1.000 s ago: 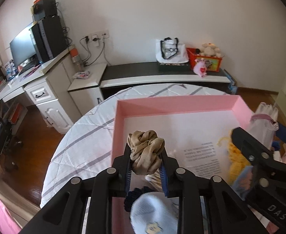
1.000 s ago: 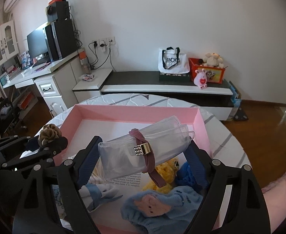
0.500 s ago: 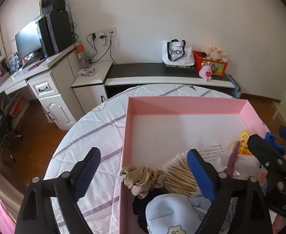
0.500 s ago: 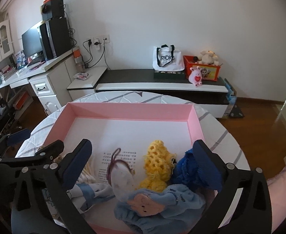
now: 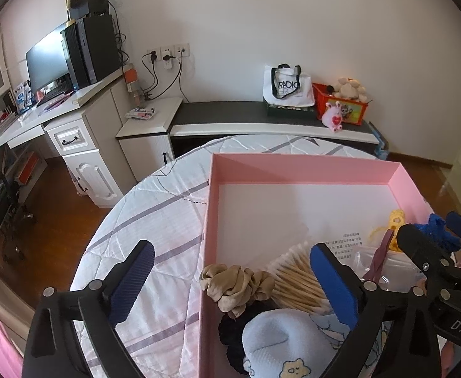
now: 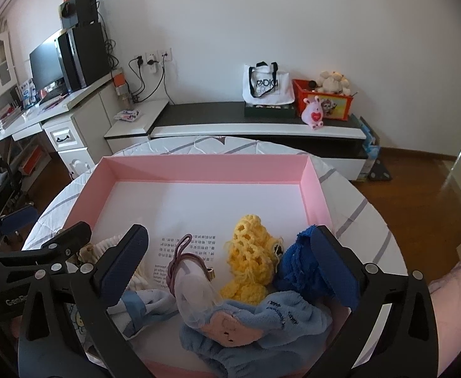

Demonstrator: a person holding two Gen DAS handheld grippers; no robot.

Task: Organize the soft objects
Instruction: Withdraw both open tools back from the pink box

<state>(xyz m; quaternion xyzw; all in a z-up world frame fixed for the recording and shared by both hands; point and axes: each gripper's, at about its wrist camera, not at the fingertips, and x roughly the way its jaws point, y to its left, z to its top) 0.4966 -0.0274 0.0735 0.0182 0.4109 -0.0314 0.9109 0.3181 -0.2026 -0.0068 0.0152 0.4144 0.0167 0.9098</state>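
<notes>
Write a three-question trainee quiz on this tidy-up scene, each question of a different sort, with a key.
1. True or false: the beige scrunchie lies inside the pink box.
2. Multiple choice: directly beside the yellow crochet piece in the right wrist view sits A) a blue knit piece, B) a red mug, C) a green book.
3. Fill in: the right gripper holds ____.

Key: 1 true. 2 A. 3 nothing; its jaws stand wide, pads off everything.
</notes>
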